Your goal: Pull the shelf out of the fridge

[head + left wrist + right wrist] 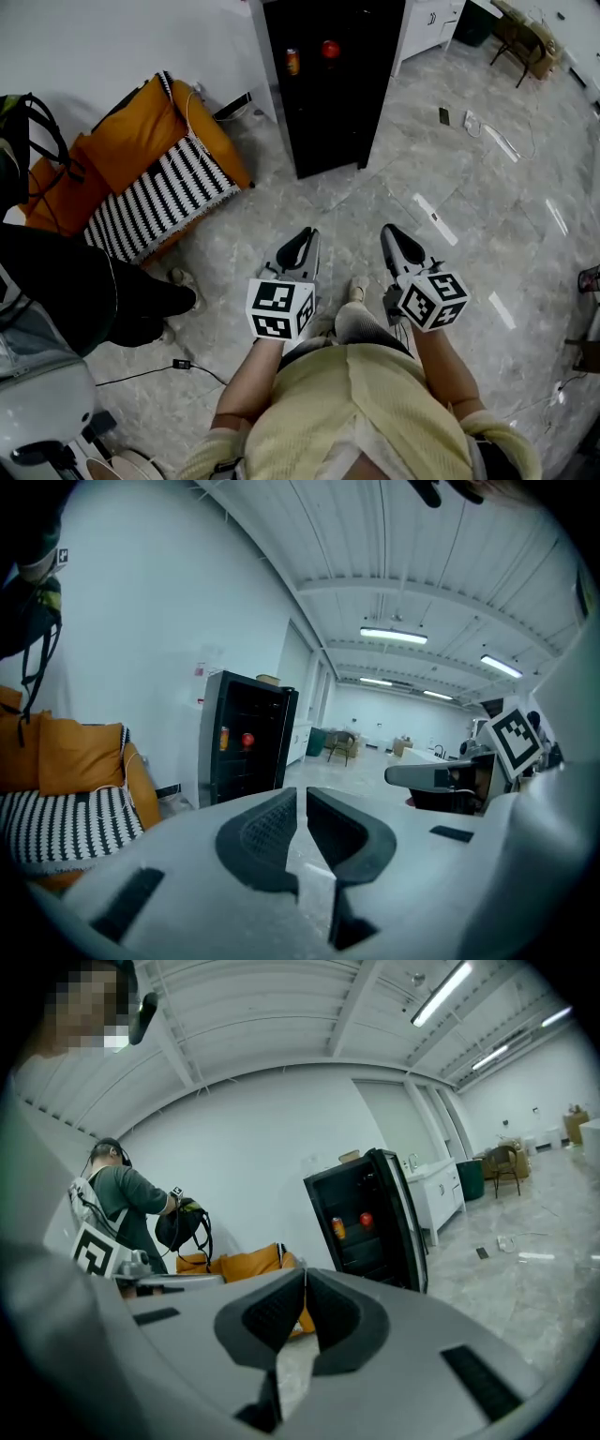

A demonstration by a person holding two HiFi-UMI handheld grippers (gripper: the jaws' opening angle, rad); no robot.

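The black fridge (328,84) stands at the far end of the floor, well ahead of both grippers. A can (292,62) and a red apple (330,49) rest on a shelf (314,73) in its dark interior. The left gripper view shows the fridge (246,733) left of centre, and the right gripper view shows it (370,1218) right of centre. My left gripper (298,246) (301,794) hangs at waist height, its jaws a narrow slit apart with nothing between them. My right gripper (398,242) (306,1279) is beside it, shut and empty.
An orange and striped floor sofa (155,178) lies left of the fridge. A person in dark clothes (94,291) stands at my left, holding a bag (183,1227). A cable (178,366) crosses the floor near them. White cabinets (427,23), a chair (520,37) and a power strip (487,131) are at the far right.
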